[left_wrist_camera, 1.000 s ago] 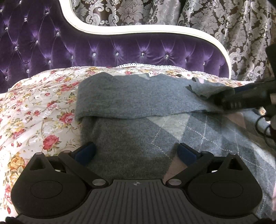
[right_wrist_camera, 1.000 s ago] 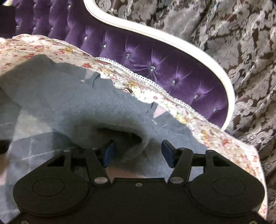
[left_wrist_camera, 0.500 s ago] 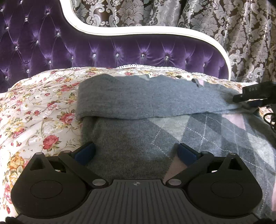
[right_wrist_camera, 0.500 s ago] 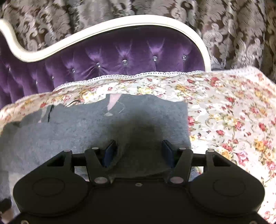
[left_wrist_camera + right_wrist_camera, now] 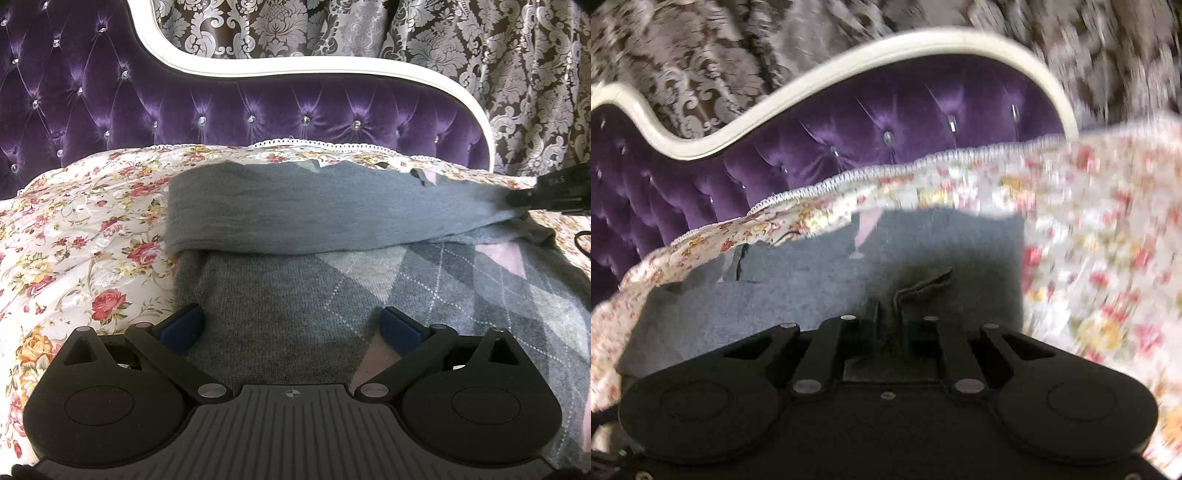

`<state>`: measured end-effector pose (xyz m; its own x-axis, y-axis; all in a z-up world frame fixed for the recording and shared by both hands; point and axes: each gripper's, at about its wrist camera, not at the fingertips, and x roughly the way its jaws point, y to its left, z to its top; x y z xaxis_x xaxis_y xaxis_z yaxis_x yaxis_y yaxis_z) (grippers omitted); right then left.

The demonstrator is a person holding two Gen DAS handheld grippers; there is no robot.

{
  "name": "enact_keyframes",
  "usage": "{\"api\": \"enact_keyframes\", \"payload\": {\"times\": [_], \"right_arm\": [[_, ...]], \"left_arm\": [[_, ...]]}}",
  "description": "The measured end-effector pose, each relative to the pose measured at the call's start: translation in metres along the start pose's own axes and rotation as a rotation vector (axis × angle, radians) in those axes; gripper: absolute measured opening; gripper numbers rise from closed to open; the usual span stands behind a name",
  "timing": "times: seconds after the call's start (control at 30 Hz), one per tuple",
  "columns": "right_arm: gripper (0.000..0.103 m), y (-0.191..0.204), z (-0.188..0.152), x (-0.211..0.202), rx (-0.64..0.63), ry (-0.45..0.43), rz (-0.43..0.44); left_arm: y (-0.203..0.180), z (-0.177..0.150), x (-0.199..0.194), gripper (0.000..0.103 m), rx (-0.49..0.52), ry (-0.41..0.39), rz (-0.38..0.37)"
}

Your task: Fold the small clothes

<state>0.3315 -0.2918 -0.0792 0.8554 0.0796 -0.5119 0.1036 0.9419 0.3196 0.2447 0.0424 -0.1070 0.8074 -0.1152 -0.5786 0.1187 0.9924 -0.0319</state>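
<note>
A grey argyle sweater (image 5: 295,295) with pink and light diamonds lies on the floral bedspread (image 5: 74,240). A plain grey sleeve (image 5: 295,210) is folded across its far part. My left gripper (image 5: 291,325) is open, low over the sweater's near part, holding nothing. My right gripper (image 5: 890,314) is shut on a pinch of the grey sweater fabric (image 5: 923,280) near the sleeve's right end. It also shows at the right edge of the left wrist view (image 5: 554,192).
A purple tufted headboard (image 5: 258,110) with a white frame stands behind the bed. Patterned curtains (image 5: 480,55) hang beyond it. The bedspread extends to the left and right (image 5: 1108,258) of the sweater.
My right gripper has shut on the sweater fabric; it was open before. Its view is now motion-blurred. My left gripper has not moved.
</note>
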Motion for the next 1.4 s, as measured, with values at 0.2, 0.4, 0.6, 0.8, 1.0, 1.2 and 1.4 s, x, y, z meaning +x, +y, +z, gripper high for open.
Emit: {"api": "enact_keyframes", "payload": {"times": [0.2,0.4,0.6,0.8,1.0,1.2,1.4], "right_arm": [[0.022,-0.007,-0.002,0.007,-0.027,0.039,-0.106],[0.07,-0.014,-0.009,-0.011,0.018,0.014,-0.067],[0.073,-0.012,-0.026,-0.057,0.033,0.001,-0.005],[0.077,-0.012,-0.05,-0.082,0.043,0.023,0.04],[0.077,-0.002,-0.067,-0.095,-0.045,0.037,0.014],[0.077,-0.004,-0.073,-0.109,-0.052,0.018,0.002],[0.077,-0.001,-0.044,-0.091,-0.029,-0.034,0.05]], "left_arm": [[0.0,0.0,0.0,0.103,0.002,0.001,0.002],[0.0,0.009,0.0,0.102,0.005,0.038,-0.005],[-0.003,0.028,-0.009,0.102,0.023,-0.009,0.034],[0.011,0.058,0.018,0.102,-0.018,-0.003,0.1],[0.065,0.057,0.057,0.103,-0.127,0.099,0.184],[0.066,0.057,0.05,0.103,-0.089,0.125,0.181],[0.066,0.056,0.051,0.103,-0.084,0.138,0.174]]}}
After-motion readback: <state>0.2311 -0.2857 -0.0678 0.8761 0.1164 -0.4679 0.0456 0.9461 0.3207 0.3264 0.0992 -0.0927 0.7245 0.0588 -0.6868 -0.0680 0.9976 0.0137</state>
